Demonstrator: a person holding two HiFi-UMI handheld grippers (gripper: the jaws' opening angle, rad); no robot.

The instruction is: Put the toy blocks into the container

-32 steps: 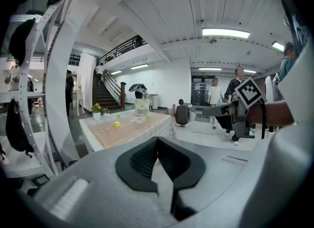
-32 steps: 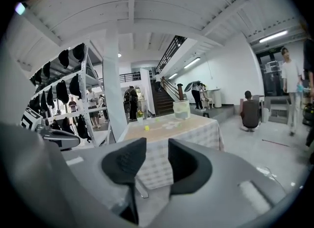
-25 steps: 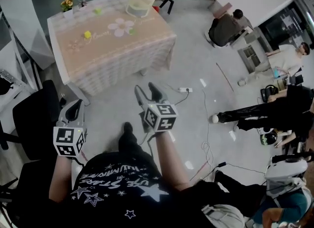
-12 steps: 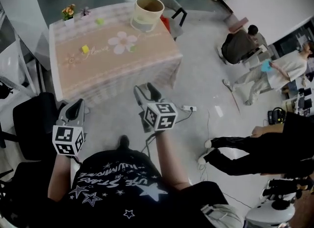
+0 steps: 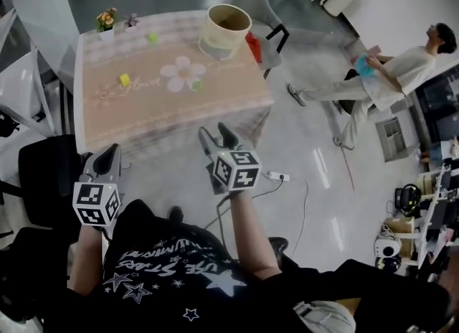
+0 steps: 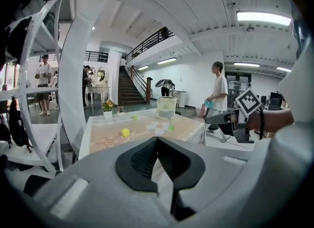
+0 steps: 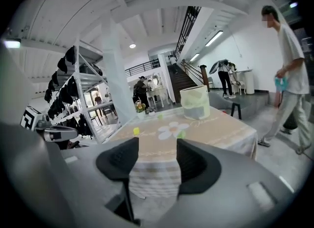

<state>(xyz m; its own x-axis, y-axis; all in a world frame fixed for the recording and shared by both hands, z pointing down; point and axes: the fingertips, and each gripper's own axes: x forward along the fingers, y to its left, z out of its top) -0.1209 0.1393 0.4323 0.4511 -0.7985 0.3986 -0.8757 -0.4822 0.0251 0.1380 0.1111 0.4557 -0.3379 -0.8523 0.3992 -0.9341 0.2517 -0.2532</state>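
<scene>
3 blks [image 5: 125, 79], 1 container [image 5: 225, 30]

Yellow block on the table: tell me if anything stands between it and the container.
Nothing visible does. Only tablecloth lies between the yellow block and the container; the far green block and the near green block sit off that line.

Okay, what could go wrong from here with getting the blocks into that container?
The container stands near the far right corner of the table, so a clumsy drop or bump might push it off. A power strip lies on the floor short of the table, a possible trip when stepping closer. One green block lies close to the flower pots; reaching for it could knock them over.
</scene>
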